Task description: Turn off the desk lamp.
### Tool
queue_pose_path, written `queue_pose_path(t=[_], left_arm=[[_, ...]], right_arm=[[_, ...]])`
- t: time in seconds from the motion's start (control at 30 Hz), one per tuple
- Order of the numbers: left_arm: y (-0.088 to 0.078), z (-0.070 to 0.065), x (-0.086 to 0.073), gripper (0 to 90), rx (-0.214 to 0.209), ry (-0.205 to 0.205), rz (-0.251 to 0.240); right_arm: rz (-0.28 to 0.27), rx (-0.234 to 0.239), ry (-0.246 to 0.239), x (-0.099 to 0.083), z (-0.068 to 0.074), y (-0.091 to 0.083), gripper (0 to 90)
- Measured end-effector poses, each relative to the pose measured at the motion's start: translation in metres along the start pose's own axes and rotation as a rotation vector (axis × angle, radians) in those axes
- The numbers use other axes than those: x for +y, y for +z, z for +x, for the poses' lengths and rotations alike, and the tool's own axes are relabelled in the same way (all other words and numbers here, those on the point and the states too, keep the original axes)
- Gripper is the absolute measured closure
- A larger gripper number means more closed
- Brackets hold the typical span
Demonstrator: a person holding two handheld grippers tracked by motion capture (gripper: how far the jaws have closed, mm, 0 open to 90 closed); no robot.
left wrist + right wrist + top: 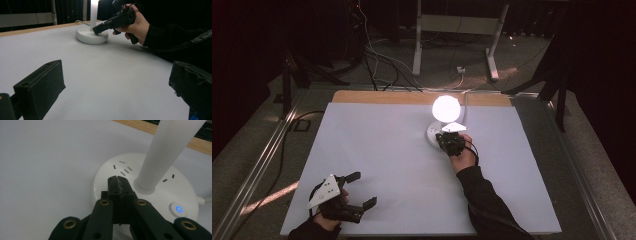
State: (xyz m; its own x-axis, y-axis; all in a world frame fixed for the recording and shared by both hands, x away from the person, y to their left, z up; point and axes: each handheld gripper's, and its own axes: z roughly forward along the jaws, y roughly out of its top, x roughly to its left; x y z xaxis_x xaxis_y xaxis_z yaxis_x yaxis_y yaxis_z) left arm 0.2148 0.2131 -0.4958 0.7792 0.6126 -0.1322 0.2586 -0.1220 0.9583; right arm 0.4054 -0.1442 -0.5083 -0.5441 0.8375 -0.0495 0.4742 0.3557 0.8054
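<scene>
A white desk lamp stands at the table's far middle, its globe [446, 107] glowing brightly. Its round base [432, 133] [87, 38] [107, 171] carries socket slots and a blue-lit power button [178, 209]. The white stem [167, 152] rises from the base's middle. My right gripper [446, 140] [98, 29] [117, 180] is shut with nothing between its jaws, its tips over the base just left of the stem. My left gripper [363, 189] [115, 85] rests open near the table's front left, holding nothing.
A white mat [387, 165] covers the table, with a wooden edge [377, 96] at the back. The lamp's cord [466, 102] runs off the far edge. Cables [377, 60] and a desk frame [457, 30] lie on the dark floor beyond.
</scene>
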Motion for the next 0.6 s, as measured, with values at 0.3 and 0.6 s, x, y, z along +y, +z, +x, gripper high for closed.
queue_pose_path(t=[0.3,0.6], left_arm=[[0.000,0.001,0.000,0.6,0.002,0.001,-0.001],[0.000,0.001,0.000,0.6,0.002,0.002,0.001]], right_arm=[[-0.016,0.045,0.027,0.004,-0.004,-0.009,82.1],[-0.079,0.094,-0.002,0.006,0.000,-0.027,42.5]])
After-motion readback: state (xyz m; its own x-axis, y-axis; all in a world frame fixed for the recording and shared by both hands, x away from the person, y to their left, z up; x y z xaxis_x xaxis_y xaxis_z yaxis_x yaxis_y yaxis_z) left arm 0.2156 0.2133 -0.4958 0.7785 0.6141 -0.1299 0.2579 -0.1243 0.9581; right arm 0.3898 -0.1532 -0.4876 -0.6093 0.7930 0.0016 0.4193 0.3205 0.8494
